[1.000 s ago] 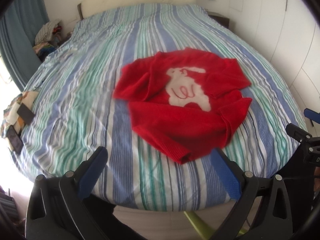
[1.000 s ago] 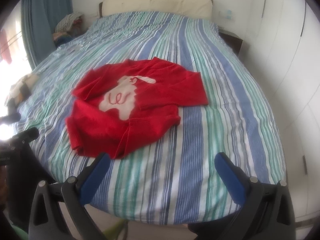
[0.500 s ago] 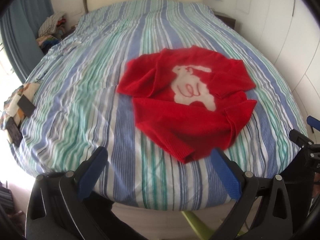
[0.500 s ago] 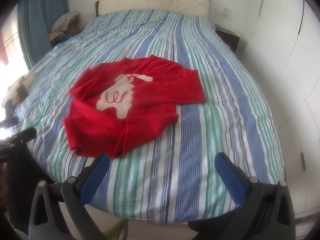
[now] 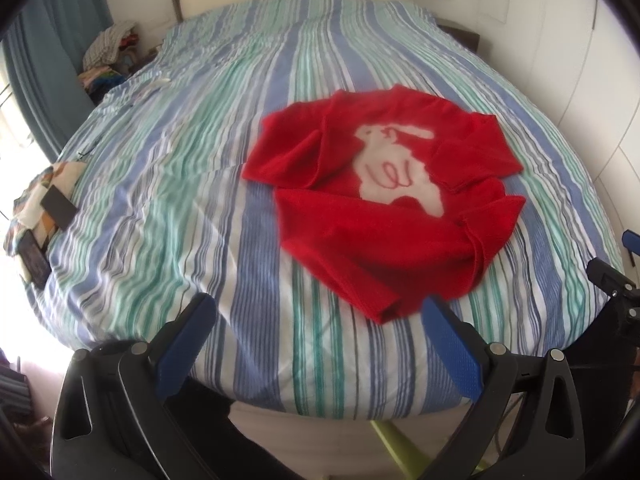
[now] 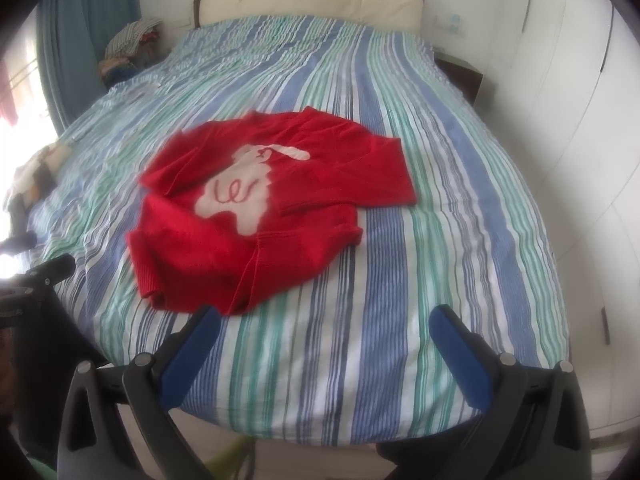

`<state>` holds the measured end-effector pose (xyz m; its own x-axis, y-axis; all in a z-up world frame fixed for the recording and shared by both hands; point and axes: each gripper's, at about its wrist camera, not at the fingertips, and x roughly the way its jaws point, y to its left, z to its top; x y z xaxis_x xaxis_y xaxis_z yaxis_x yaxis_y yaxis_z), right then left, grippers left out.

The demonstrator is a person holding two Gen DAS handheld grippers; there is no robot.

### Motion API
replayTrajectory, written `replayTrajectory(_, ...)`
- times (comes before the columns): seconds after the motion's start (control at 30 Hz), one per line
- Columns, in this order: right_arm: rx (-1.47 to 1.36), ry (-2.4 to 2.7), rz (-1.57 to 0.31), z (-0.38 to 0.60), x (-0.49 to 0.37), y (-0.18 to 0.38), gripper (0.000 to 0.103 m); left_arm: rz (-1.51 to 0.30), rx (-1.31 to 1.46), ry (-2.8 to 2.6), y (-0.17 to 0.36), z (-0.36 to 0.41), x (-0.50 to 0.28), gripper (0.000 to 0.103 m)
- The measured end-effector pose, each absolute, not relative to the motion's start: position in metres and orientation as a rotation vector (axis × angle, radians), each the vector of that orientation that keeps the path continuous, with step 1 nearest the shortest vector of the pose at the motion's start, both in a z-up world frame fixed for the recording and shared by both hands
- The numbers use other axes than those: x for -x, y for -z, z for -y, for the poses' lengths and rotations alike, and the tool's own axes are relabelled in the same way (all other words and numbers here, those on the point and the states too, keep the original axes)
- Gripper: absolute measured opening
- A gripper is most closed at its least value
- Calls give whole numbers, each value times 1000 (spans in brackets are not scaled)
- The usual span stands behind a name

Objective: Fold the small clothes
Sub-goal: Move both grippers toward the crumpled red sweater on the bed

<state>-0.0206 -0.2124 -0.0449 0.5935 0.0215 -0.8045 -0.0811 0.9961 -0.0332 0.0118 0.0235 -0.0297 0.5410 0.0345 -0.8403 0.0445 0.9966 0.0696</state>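
A small red sweater (image 5: 384, 208) with a white animal shape on its front lies crumpled on the striped bed (image 5: 180, 184), sleeves folded in over the body. It also shows in the right wrist view (image 6: 256, 216). My left gripper (image 5: 316, 312) is open and empty, hovering at the bed's near edge just short of the sweater's hem. My right gripper (image 6: 324, 320) is open and empty, to the right of the sweater's near edge. Neither touches the cloth.
The striped bed (image 6: 460, 208) fills both views, with a cream headboard (image 6: 312, 0) at the far end. A pile of clothes (image 5: 108, 56) sits at the far left by a blue curtain. Patterned cloth and dark flat items (image 5: 36, 216) lie at the bed's left edge. White wardrobe doors (image 6: 580, 100) stand on the right.
Both grippers have moved a little forward and up toward the bed; the sweater sits slightly higher and larger in view. The sweater itself has not moved. Both grippers stay open.
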Motion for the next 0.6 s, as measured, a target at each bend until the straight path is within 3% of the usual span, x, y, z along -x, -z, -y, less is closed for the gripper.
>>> replayTrajectory(0.6, 80, -61, -934, 210, 22, 43, 103, -1003, -100, -7, 31, -25, -11, 102)
